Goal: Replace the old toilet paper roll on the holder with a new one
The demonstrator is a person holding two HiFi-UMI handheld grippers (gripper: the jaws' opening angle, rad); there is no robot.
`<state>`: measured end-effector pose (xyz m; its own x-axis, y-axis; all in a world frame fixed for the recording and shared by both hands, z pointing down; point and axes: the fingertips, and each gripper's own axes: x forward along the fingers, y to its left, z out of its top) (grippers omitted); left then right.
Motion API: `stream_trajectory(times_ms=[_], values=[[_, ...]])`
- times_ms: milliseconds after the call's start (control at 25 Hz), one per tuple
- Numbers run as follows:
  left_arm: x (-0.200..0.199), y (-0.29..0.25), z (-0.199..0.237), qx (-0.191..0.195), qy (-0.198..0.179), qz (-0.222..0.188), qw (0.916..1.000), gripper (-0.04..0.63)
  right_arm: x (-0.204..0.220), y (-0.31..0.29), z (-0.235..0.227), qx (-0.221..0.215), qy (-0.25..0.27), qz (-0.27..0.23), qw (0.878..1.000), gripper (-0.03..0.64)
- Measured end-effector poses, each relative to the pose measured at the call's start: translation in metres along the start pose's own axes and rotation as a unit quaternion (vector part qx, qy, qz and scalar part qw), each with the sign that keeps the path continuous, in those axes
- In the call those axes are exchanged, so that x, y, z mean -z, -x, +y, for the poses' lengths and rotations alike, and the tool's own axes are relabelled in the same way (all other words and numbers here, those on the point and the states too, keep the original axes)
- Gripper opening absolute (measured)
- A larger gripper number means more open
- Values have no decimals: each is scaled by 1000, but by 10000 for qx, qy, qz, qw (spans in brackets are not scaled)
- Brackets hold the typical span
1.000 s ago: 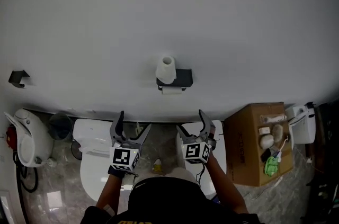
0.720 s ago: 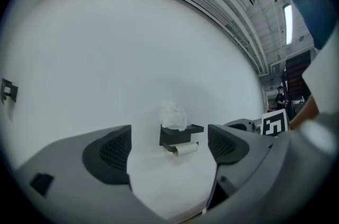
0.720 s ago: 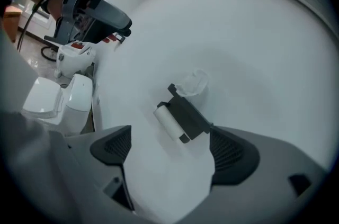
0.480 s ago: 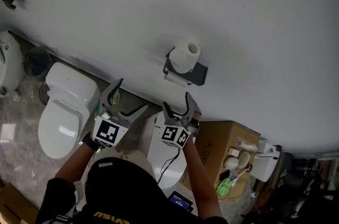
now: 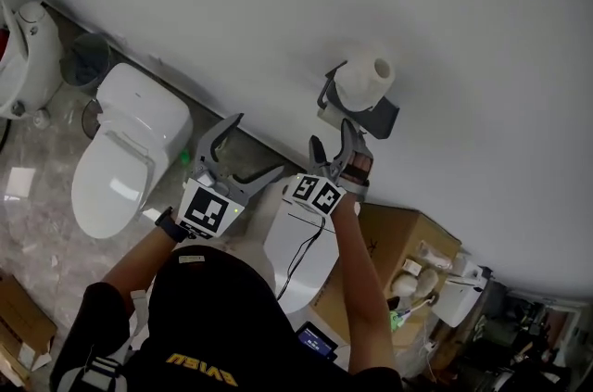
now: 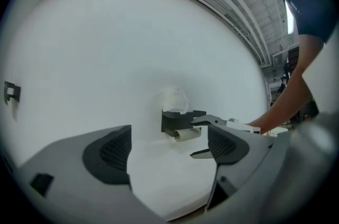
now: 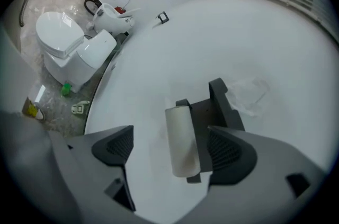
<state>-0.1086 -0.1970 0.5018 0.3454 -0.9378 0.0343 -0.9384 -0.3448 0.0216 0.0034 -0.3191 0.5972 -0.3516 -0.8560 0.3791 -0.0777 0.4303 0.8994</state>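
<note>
head view, white wall (image 5: 278, 1), black holder (image 5: 380, 118), toilet (image 5: 125, 149), marbled floor (image 5: 37, 205)

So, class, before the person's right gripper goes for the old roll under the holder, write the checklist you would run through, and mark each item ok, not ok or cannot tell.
1. Aim: the old roll sits in line with the gap of the right gripper: ok.
2. Grip made: not ok. The jaws are closing, but the pads are not yet on the old roll.
3. Spare hand: the left gripper is open and empty: ok.
4. Replacement: the new roll stands on top of the holder: ok.
5. How the old roll comes off the holder: cannot tell.
</note>
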Motion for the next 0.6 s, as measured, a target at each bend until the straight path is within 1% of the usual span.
stream_trajectory(times_ms=[200,360,400,600], values=[[-2,-3,-4,15,-31,-20,10000,457,-4,-18,-8,107,50,48,9999,422],[-6,-2,0,-68,13,-54,10000,457,-7,-25,-8,96,130,56,9999,409],[-6,-3,1,-81,12,-54,10000,457,-6,-27,-9,110,152,64,9998,397],[-7,-6,-3,-52,46,-97,9999,457,-5,-27,-18,233,240,42,9994,283]])
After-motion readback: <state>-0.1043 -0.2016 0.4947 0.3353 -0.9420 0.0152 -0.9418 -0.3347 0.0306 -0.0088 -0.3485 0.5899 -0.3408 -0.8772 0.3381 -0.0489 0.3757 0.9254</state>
